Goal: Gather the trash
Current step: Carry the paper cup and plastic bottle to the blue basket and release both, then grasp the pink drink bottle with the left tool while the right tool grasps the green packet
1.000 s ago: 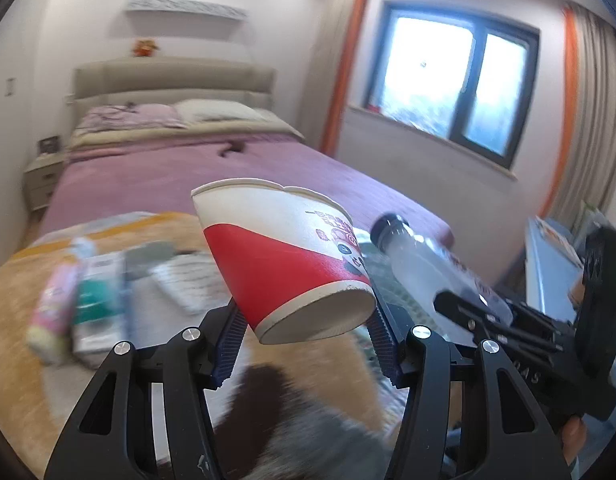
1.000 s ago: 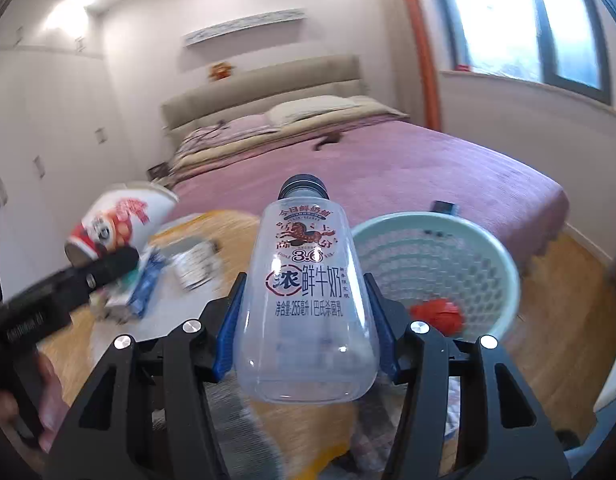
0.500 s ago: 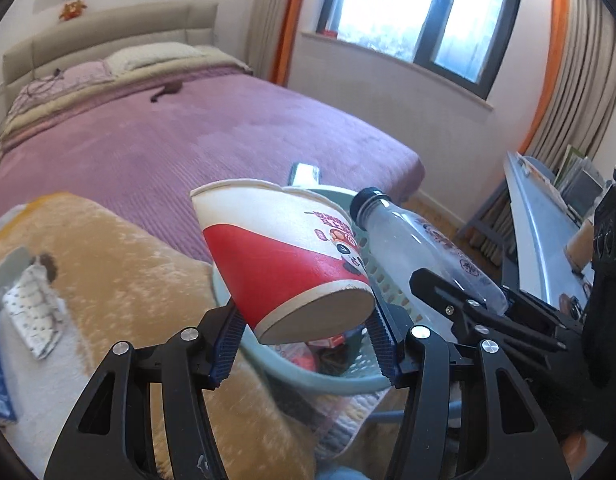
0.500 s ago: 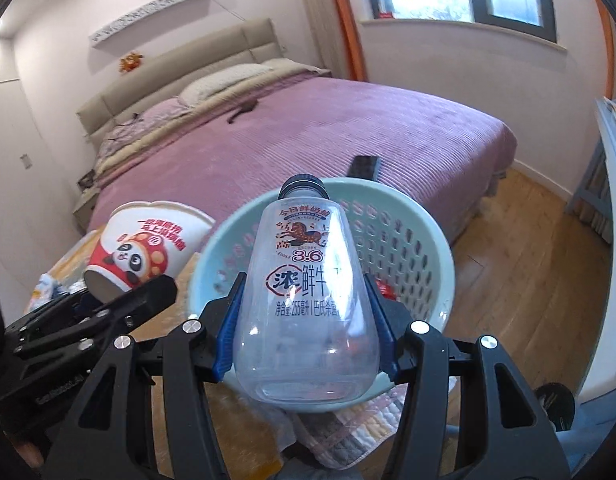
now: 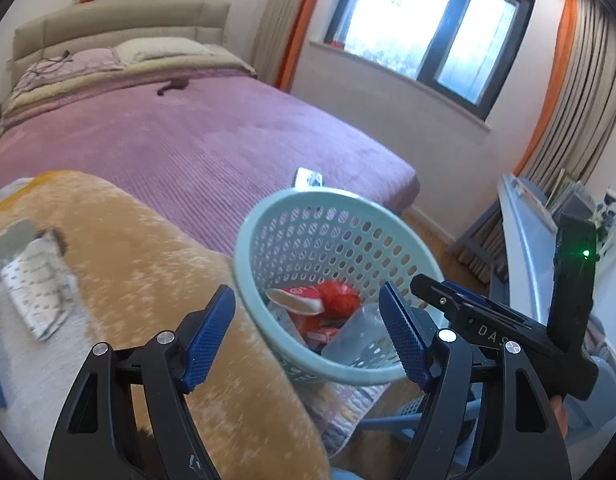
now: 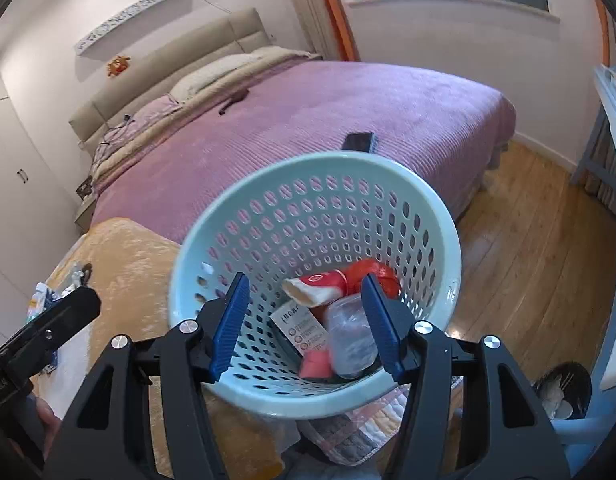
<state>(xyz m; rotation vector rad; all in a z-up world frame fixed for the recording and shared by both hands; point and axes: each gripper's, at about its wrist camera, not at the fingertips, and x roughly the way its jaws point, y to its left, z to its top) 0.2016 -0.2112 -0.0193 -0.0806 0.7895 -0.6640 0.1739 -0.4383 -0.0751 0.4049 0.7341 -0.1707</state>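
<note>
Since half a second ago both tongs have let go: the paper cup and the clear bottle that they held now lie inside the basket. In the left wrist view, the left tongs (image 5: 308,334) stand wide open with nothing between the blue pads, held just above the near-left rim of the pale green basket (image 5: 267,216). Inside the basket the red-and-white paper cup (image 5: 297,300) lies on its side against a red crumpled item, and the clear bottle (image 5: 354,336) lies nearer the camera, at the right of the cup. Left of the basket spreads the tan blanket (image 5: 147,264), with a patterned wrapper (image 5: 37,288) well apart from the basket at the left edge. Behind the basket is the purple bed (image 5: 195,136). The right tongs (image 5: 432,294) reach in from the right, beside the basket's rim. In the right wrist view, the right tongs (image 6: 305,322) are also spread open and empty, hanging over the basket (image 6: 440,216) mouth. Below them the paper cup (image 6: 314,290) lies tipped over, the clear bottle (image 6: 350,340) rests just in front of it, and a white printed packet (image 6: 301,326) lies to the bottle's left. A dark phone (image 6: 358,142) lies on the bed just behind the basket's far rim.
</note>
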